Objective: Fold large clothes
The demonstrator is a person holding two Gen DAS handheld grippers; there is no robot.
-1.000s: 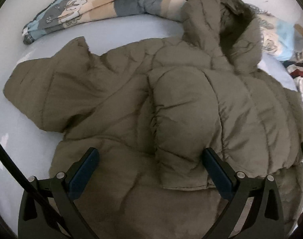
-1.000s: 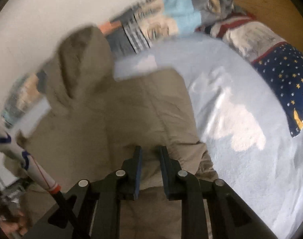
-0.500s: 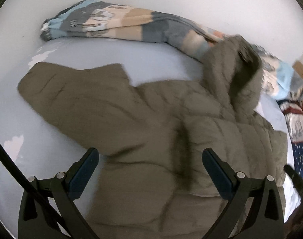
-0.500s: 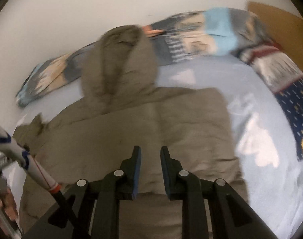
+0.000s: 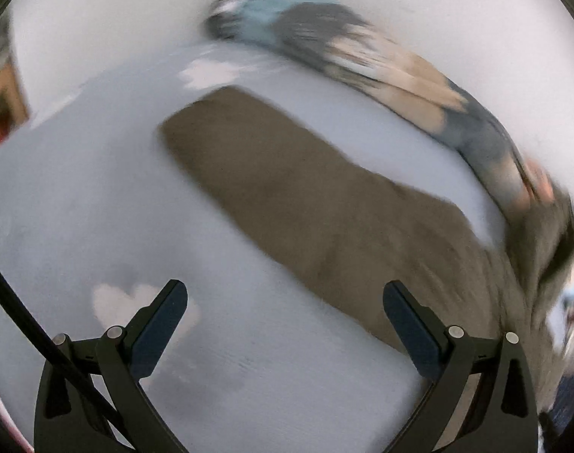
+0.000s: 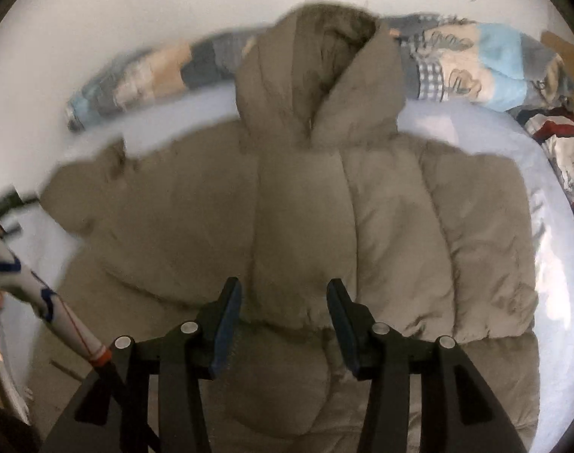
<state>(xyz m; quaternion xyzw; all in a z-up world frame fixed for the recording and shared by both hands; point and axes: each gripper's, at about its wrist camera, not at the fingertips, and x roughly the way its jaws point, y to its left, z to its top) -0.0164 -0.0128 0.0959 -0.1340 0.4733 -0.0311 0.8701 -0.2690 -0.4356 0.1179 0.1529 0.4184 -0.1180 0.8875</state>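
Puffy quilted jacket, matt olive cloth, soft stitched channels. Beneath it the bedsheet looks smooth pale cloth. The printed blanket seems soft woven fabric; right gripper is matt black plastic.

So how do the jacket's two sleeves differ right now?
One sleeve lies stretched out across the sheet, away from the jacket's body; the other sleeve is folded in over the jacket, cuff toward the hem. The outstretched one looks flat but blurred, the folded one puffy. Both are the same olive quilting.
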